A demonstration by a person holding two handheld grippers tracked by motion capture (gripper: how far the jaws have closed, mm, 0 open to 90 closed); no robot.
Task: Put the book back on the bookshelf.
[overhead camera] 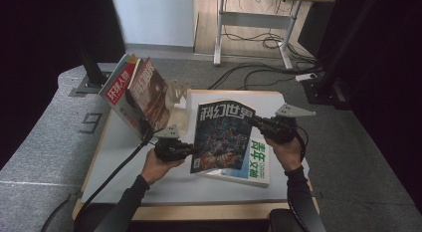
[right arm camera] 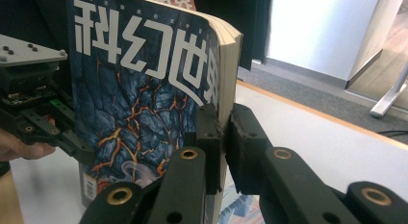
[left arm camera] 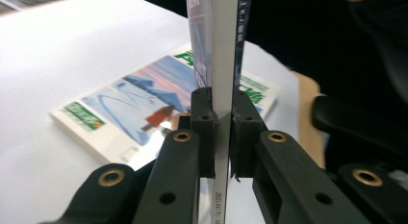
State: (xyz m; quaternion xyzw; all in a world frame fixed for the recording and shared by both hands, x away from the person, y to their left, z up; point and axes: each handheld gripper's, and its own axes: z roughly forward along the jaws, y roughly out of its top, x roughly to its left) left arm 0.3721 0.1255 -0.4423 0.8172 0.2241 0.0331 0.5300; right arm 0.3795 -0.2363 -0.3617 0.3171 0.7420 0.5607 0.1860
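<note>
A dark blue magazine (overhead camera: pixel 221 137) with large white characters on its cover is held up off the table, tilted, between both grippers. My left gripper (overhead camera: pixel 191 151) is shut on its left edge; in the left gripper view the jaws (left arm camera: pixel 223 118) clamp the white spine (left arm camera: pixel 223 51). My right gripper (overhead camera: pixel 250 121) is shut on its upper right edge; in the right gripper view the pads (right arm camera: pixel 222 123) pinch the page block of the magazine (right arm camera: pixel 144 89). Under it a magazine with green characters (overhead camera: pixel 259 162) (left arm camera: pixel 139 104) lies flat on the white table (overhead camera: pixel 119 142).
Two magazines (overhead camera: pixel 137 95) stand leaning at the table's back left, beside a clear rack (overhead camera: pixel 178 95). A white box (overhead camera: pixel 191 105) sits behind the held magazine. Cables and a desk frame (overhead camera: pixel 254 23) are on the floor beyond the table.
</note>
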